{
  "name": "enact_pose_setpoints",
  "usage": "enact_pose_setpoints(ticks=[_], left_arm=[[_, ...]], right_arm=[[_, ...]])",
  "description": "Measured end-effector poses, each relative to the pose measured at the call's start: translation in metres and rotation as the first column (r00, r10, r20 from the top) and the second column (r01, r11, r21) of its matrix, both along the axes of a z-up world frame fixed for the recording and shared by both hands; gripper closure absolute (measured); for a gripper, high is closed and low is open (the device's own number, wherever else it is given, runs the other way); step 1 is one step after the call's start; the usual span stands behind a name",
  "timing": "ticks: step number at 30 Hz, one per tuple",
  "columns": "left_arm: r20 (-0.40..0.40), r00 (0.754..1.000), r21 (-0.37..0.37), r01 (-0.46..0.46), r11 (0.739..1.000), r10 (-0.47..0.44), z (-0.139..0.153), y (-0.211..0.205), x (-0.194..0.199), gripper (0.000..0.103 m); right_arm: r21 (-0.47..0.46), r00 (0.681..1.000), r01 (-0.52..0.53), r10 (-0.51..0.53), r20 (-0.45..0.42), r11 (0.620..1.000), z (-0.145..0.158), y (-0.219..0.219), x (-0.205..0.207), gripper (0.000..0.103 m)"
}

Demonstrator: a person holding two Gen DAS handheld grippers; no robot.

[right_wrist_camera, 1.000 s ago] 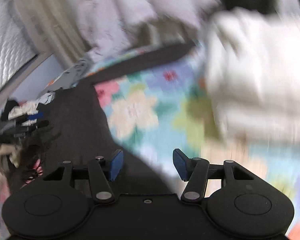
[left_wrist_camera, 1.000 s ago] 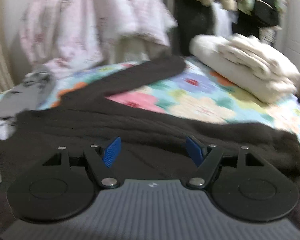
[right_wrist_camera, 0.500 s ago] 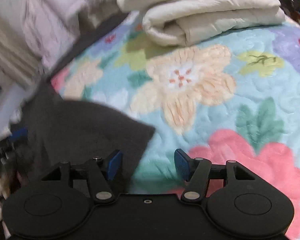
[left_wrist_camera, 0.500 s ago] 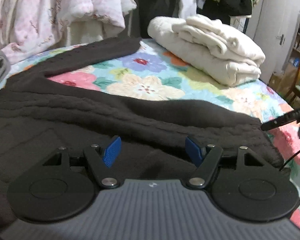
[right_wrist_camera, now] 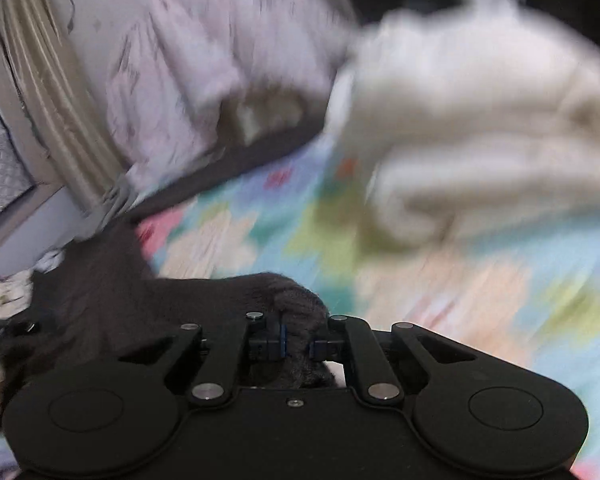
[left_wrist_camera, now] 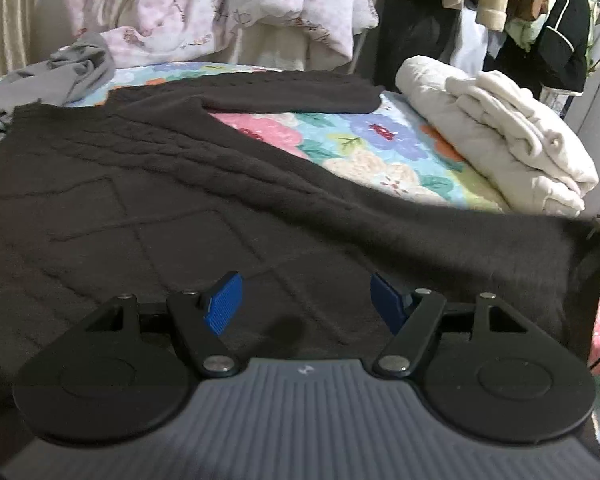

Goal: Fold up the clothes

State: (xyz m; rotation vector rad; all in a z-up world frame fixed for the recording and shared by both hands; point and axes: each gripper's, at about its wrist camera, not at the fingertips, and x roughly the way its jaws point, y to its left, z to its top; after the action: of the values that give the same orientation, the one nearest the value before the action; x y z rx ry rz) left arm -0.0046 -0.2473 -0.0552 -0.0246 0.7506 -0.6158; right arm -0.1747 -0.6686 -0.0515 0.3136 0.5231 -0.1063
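Your left tongs (left_wrist_camera: 306,302) stand wide open, blue pads (left_wrist_camera: 223,303) far apart with nothing between them. They hover low over the body of the sweater (left_wrist_camera: 148,216), a dark brown cable-knit spread across the bed (left_wrist_camera: 384,148). You cannot tell from this view whether the pads touch the knit.

The sweater lies mostly flat on the floral bedspread. One sleeve (left_wrist_camera: 284,94) stretches out toward the far side of the bed, and a ridge of cable pattern runs diagonally across the body. At the right edge of the left view the hem is lifted off the bed and pulled taut.

Your right tongs (right_wrist_camera: 298,346) are closed on a bunched corner of the sweater (right_wrist_camera: 300,304), the knit squeezed between the two pads and bulging above them. Everything past the tongs in the right view is heavily motion-blurred, so little else there can be read sharply.

To the right of the sweater, well apart from the sleeve, a folded cream blanket (left_wrist_camera: 500,136) sits on the bed. It also shows as a pale blur in the right view. A crumpled grey garment (left_wrist_camera: 66,70) lies at the far left of the bed, just beside the sweater's shoulder. Behind the bed hang a pink quilt (left_wrist_camera: 220,4) and darker clothes (left_wrist_camera: 556,28).
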Motion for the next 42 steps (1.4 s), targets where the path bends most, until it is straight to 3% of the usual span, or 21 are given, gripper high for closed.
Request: enact_pose_setpoints(ticks=[2, 4, 6, 7, 10, 15, 16, 18, 20, 22, 24, 26, 28, 31, 34, 36, 39, 42], left_arm=[[0.004, 1.000, 0.003, -0.009, 1.000, 0.009, 0.001, 0.002, 0.001, 0.032], [0.004, 1.000, 0.005, -0.014, 1.000, 0.014, 0.002, 0.003, 0.002, 0.032], [0.002, 1.000, 0.014, -0.020, 1.000, 0.020, 0.000, 0.004, 0.004, 0.032], [0.002, 1.000, 0.022, -0.027, 0.999, 0.027, 0.000, 0.005, 0.005, 0.032], [0.008, 0.999, 0.052, -0.049, 0.997, 0.049, 0.003, 0.013, 0.004, 0.032], [0.024, 0.988, 0.064, -0.155, 0.986, 0.154, 0.025, 0.052, -0.003, 0.032], [0.032, 0.982, 0.070, -0.186, 0.980, 0.184, 0.032, 0.062, -0.007, 0.031], [0.067, 0.969, 0.106, -0.243, 0.964, 0.236, 0.050, 0.083, -0.020, 0.031], [0.152, 0.955, 0.179, -0.279, 0.943, 0.254, 0.071, 0.106, -0.040, 0.031], [0.265, 0.926, 0.282, -0.342, 0.896, 0.270, 0.095, 0.133, -0.058, 0.031], [0.333, 0.890, 0.355, -0.423, 0.834, 0.310, 0.116, 0.164, -0.075, 0.031], [0.376, 0.855, 0.360, -0.489, 0.794, 0.357, 0.136, 0.195, -0.096, 0.031], [0.422, 0.817, 0.347, -0.547, 0.762, 0.394, 0.154, 0.227, -0.121, 0.030], [0.490, 0.733, 0.293, -0.649, 0.702, 0.472, 0.178, 0.275, -0.164, 0.022], [0.495, 0.661, 0.233, -0.726, 0.647, 0.564, 0.199, 0.330, -0.209, 0.019], [0.480, 0.650, 0.260, -0.746, 0.613, 0.588, 0.208, 0.367, -0.232, 0.019], [0.554, 0.636, 0.429, -0.771, 0.471, 0.537, 0.212, 0.407, -0.250, 0.019], [0.611, 0.635, 0.571, -0.767, 0.293, 0.472, 0.213, 0.444, -0.262, 0.019]], right_arm=[[-0.109, 0.999, 0.043, -0.042, 0.013, 0.993, 0.015, -0.007, 0.001, 0.093], [-0.125, 0.999, 0.044, -0.046, -0.011, 0.991, 0.013, -0.016, 0.012, 0.093], [-0.100, 0.996, 0.013, -0.021, -0.082, 0.995, -0.008, -0.023, 0.031, 0.088], [-0.129, 0.991, 0.013, -0.030, -0.127, 0.991, -0.021, -0.022, 0.042, 0.078], [-0.155, 0.970, 0.022, -0.058, -0.236, 0.988, -0.043, -0.017, 0.061, 0.074], [-0.161, 0.973, 0.097, -0.128, -0.194, 0.982, -0.003, -0.006, 0.047, 0.054], [-0.154, 0.977, 0.092, -0.119, -0.179, 0.984, 0.006, -0.004, 0.043, 0.054], [-0.094, 0.985, 0.042, -0.057, -0.161, 0.995, 0.024, -0.003, 0.051, 0.054], [-0.045, 0.988, -0.039, 0.032, -0.152, 0.998, 0.043, 0.007, 0.072, 0.054], [-0.006, 0.985, -0.145, 0.143, -0.098, 0.989, 0.062, 0.029, 0.096, 0.054], [0.109, 0.965, -0.259, 0.263, -0.023, 0.960, 0.074, 0.061, 0.124, 0.054], [0.258, 0.929, -0.366, 0.365, 0.055, 0.894, 0.081, 0.097, 0.145, 0.054], [0.383, 0.868, -0.488, 0.482, 0.119, 0.784, 0.085, 0.140, 0.158, 0.054], [0.368, 0.762, -0.630, 0.636, 0.121, 0.684, 0.100, 0.203, 0.153, 0.054], [0.247, 0.666, -0.732, 0.742, 0.068, 0.635, 0.118, 0.252, 0.135, 0.053], [0.200, 0.624, -0.769, 0.781, 0.031, 0.607, 0.128, 0.273, 0.121, 0.051], [0.152, 0.600, -0.789, 0.800, -0.018, 0.595, 0.133, 0.298, 0.110, 0.049], [0.143, 0.611, -0.777, 0.789, -0.060, 0.613, 0.127, 0.320, 0.100, 0.049]])
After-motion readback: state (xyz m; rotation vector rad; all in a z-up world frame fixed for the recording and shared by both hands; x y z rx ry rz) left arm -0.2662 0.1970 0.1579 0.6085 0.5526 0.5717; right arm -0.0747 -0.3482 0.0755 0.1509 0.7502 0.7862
